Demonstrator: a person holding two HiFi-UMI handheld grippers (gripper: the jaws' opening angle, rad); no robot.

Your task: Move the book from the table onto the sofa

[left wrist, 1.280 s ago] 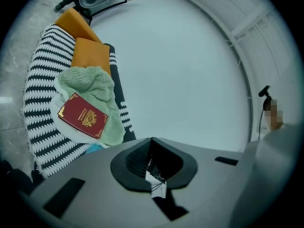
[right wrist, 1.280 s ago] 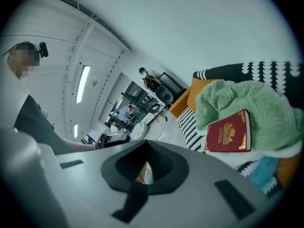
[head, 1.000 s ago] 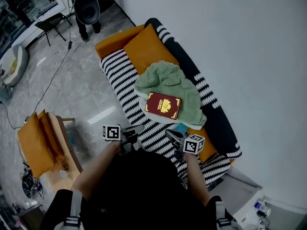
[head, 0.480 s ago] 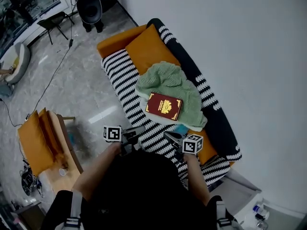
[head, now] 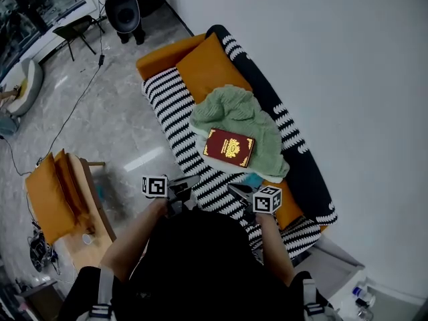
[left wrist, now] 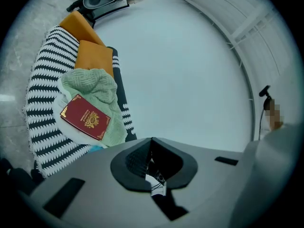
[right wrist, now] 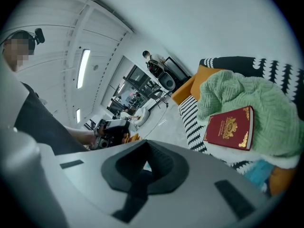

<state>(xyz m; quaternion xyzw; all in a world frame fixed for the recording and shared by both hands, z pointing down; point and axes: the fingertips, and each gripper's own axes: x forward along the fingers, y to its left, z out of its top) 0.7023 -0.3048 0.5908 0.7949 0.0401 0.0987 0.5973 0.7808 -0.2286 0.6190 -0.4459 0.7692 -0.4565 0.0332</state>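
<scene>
The dark red hardcover book with gold ornament (head: 228,147) lay flat on a rumpled pale green knitted blanket (head: 234,109). The blanket was spread over the seat of the black-and-white striped sofa (head: 170,105), just beside a big orange cushion (head: 207,65). The left gripper (head: 188,181) and the right gripper (head: 235,190) hung apart from the book, near the sofa's front edge. Each had its jaws pressed together on nothing.

Green knitted blanket (head: 237,116), crumpled
An orange fabric cushion (head: 208,65) is seen just beside it; an orange padded chair (head: 50,199) is set well apart.
</scene>
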